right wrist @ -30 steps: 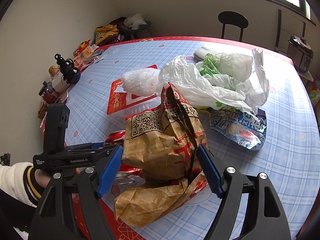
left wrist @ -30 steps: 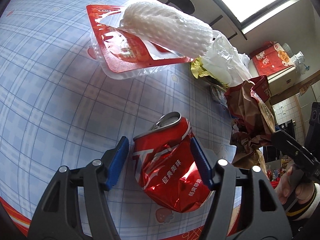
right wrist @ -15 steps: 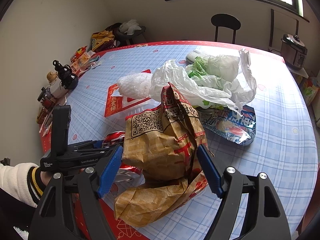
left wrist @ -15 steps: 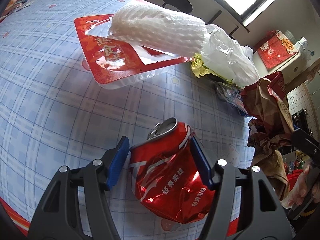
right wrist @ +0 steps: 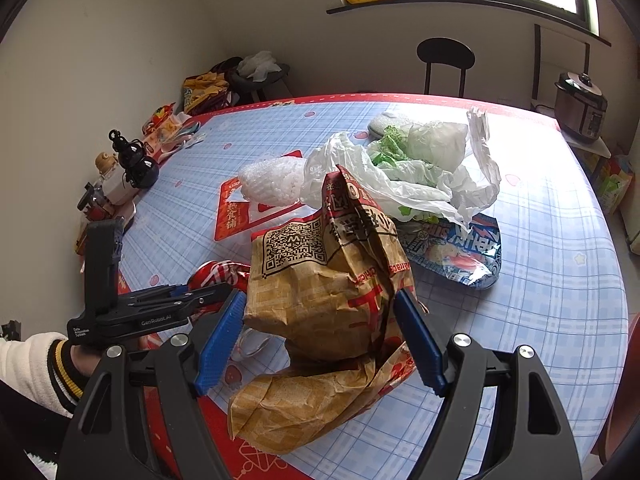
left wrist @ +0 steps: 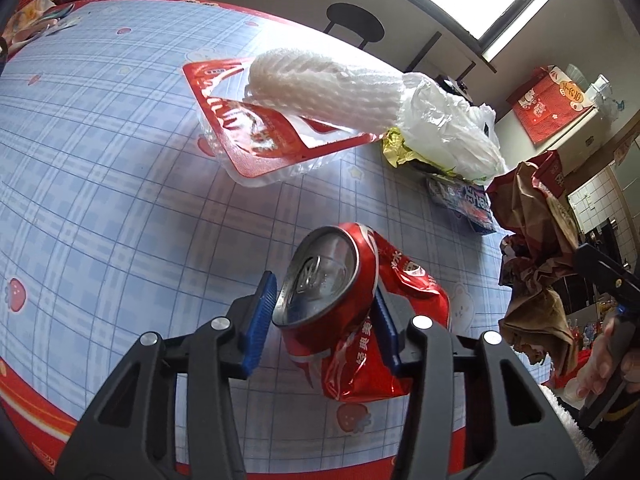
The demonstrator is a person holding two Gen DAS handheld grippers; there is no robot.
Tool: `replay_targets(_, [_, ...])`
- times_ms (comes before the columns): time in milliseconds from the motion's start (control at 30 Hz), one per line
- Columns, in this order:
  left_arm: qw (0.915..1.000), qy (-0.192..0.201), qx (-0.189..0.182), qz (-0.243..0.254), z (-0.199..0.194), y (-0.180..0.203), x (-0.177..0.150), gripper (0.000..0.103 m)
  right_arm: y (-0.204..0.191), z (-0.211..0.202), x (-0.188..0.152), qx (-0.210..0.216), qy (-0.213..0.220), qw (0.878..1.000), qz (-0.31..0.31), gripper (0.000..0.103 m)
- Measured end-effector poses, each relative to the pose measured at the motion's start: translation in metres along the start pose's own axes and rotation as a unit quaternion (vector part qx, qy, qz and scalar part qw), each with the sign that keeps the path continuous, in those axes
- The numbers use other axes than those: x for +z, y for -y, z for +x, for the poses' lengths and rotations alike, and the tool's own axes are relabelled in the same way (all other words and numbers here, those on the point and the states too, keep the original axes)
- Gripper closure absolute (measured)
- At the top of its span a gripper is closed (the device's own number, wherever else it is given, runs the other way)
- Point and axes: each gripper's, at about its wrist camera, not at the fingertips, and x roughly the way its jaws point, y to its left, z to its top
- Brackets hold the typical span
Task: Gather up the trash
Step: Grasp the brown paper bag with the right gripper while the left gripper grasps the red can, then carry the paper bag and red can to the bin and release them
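Left wrist: fingers (left wrist: 324,320) pinch crushed can (left wrist: 352,312), now tilted upward; right fingers (right wrist: 320,340) clamp paper bag (right wrist: 320,280).

Crushed red can (left wrist: 352,304): dented, silver top with pull tab tilted toward camera, pinched between left gripper (left wrist: 324,320) fingers. Crumpled brown paper bag (right wrist: 328,292): QR code, red print, clamped between right gripper (right wrist: 320,338) fingers, lower part sagging below them. Beyond grippers: red-rimmed plastic tray (left wrist: 256,144) under white foam net (left wrist: 324,92), white plastic bag (right wrist: 400,176), blue snack wrapper (right wrist: 460,252).
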Motion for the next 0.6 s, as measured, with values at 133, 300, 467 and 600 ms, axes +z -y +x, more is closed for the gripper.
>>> replay_targets(133, [0.9996, 0.027, -0.001, 0.008, -0.028, 0.001, 0.000, 0.056, -0.001, -0.005, 0.000, 0.003, 0.009, 1.000, 0.001, 0.028])
replay_targets(300, [0.9976, 0.068, -0.001, 0.017, -0.063, 0.012, 0.004, 0.056, -0.003, -0.017, 0.002, 0.011, 0.027, 1.000, 0.000, 0.028])
replay_targets(467, [0.9942, 0.107, -0.003, 0.016, -0.096, 0.022, 0.009, 0.056, -0.003, -0.033, 0.005, 0.016, 0.049, 0.999, -0.005, 0.028])
replay_targets(600, [0.9910, 0.132, -0.005, 0.024, -0.117, 0.040, 0.013, 0.056, 0.009, -0.053, 0.004, 0.015, 0.075, 0.997, -0.001, 0.028])
